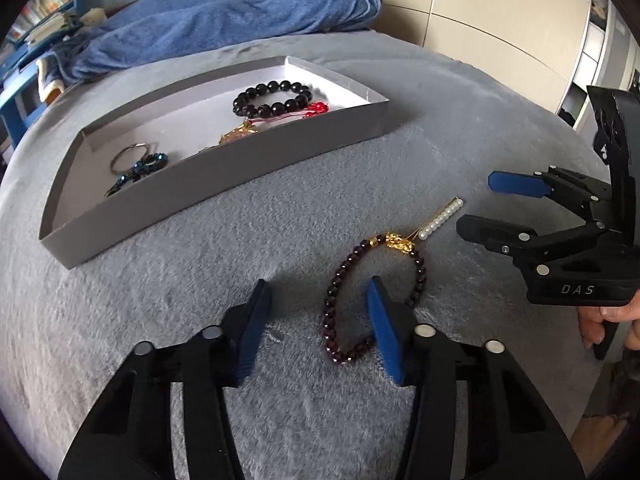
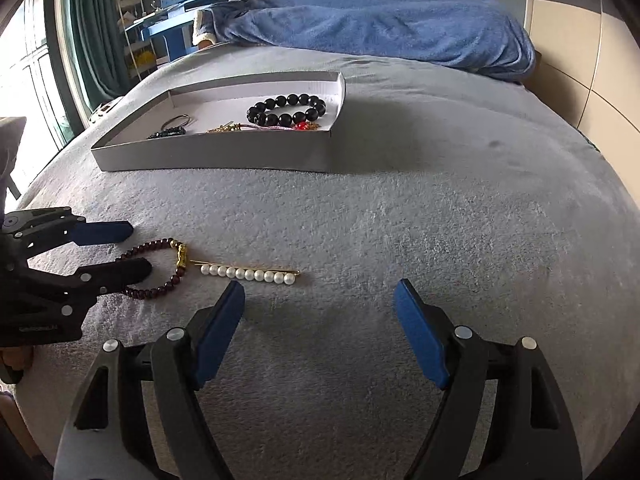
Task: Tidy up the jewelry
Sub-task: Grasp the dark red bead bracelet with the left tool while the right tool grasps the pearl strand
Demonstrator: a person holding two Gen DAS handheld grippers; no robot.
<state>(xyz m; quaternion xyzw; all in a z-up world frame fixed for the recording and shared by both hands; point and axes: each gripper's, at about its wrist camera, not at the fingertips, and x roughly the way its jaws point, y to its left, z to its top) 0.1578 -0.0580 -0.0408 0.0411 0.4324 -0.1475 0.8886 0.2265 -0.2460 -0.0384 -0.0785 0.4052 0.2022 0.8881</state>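
The left gripper (image 1: 318,292) hangs low over the bed (image 2: 420,220), jaws wide apart and holding nothing; one finger sits inside the loop of the garnet bracelet (image 1: 338,280), the other outside it. The pearl pin (image 2: 248,273) lies just beside the bracelet. The right gripper (image 2: 320,292), jaws also wide and empty, hovers near the pin. The tray (image 2: 216,156) behind holds a black bracelet (image 2: 286,110).

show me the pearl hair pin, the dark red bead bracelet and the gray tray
pearl hair pin (image 2: 248,274), right wrist view, middle pearl
dark red bead bracelet (image 1: 335,280), left wrist view, left bead strand
gray tray (image 1: 224,182), left wrist view, near outer wall
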